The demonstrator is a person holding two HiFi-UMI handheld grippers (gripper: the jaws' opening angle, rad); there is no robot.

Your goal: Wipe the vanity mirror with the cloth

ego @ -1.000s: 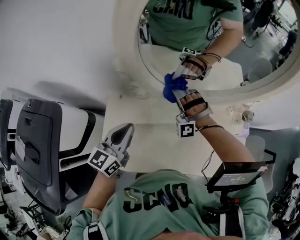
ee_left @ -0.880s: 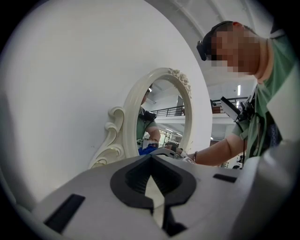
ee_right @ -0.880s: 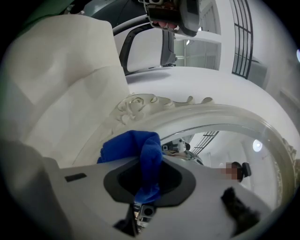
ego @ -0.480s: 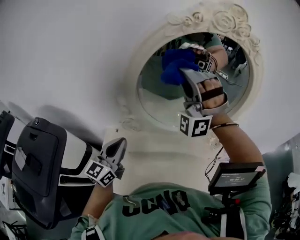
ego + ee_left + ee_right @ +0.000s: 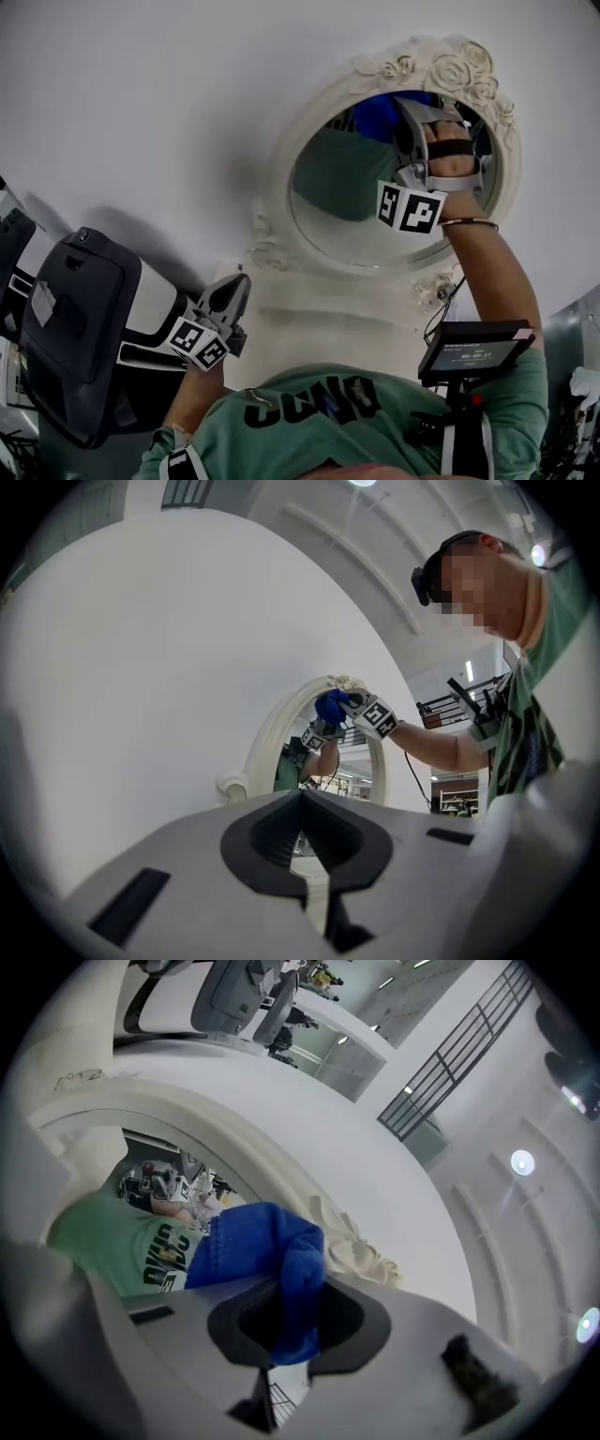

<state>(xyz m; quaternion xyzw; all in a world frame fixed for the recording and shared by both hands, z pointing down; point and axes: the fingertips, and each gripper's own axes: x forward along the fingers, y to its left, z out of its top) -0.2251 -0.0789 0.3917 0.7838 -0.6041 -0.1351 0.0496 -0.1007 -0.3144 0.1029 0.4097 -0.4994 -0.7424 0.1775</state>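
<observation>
Cloth (image 5: 267, 1246) clamped in my right claw (image 5: 410, 111) meets the top edge of the vanity mirror (image 5: 352, 220), the unwiped glass lying below it, while my left claw (image 5: 234, 289), closed and empty, hangs well apart over the counter (image 5: 309, 323).

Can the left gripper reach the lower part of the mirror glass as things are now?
Probably yes. The left gripper hangs below the mirror with nothing between them; the right gripper holds the blue cloth at the glass's top edge.
</observation>
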